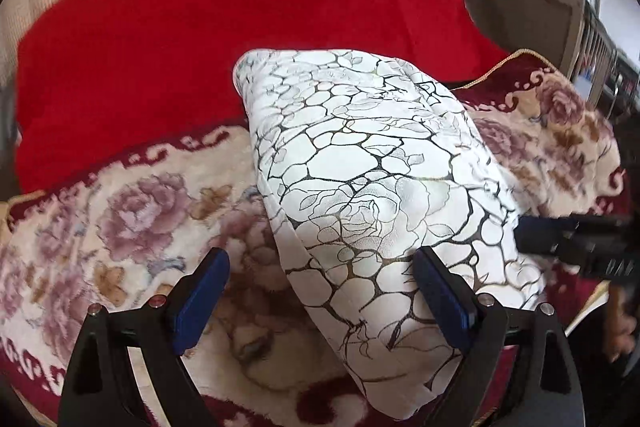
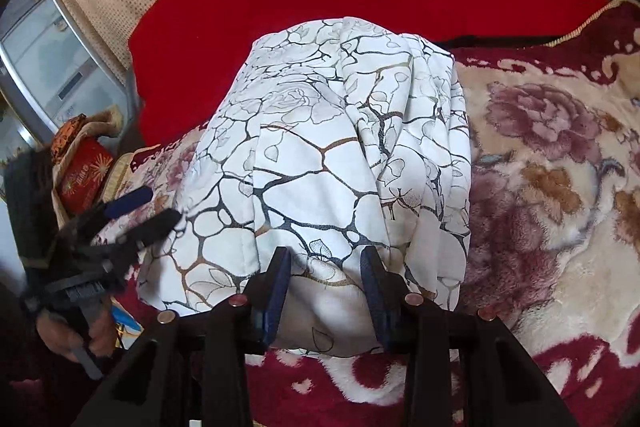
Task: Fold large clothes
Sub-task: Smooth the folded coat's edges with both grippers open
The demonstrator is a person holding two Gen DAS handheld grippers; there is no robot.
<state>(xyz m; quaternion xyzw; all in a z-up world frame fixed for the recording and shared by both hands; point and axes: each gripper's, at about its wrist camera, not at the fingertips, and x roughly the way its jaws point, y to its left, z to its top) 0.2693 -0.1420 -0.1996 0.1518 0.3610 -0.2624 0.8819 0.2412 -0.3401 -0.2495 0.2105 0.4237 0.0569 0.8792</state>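
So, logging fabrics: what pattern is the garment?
White garment with dark vein-like lines and rose outlines; clearest in the right wrist view.

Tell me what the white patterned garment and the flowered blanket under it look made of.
White patterned garment: smooth, matte woven cloth, probably cotton or polyester; it creases softly. Flowered blanket: plush fleece with a fuzzy pile, likely synthetic.

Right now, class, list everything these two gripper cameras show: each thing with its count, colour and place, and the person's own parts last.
Folded garment: one, white with dark crackle and rose print, lying on the floral blanket.
Floral blanket: one, cream with mauve roses and maroon border, beneath the garment.
Red cloth: one, plain red, beyond the garment.
Red box: one, red with gold bursts, far left of the right wrist view.
Left gripper: one, black with blue pads, open, one finger over the garment's near end.
Right gripper: one, black with blue pads, straddling the garment's near edge.
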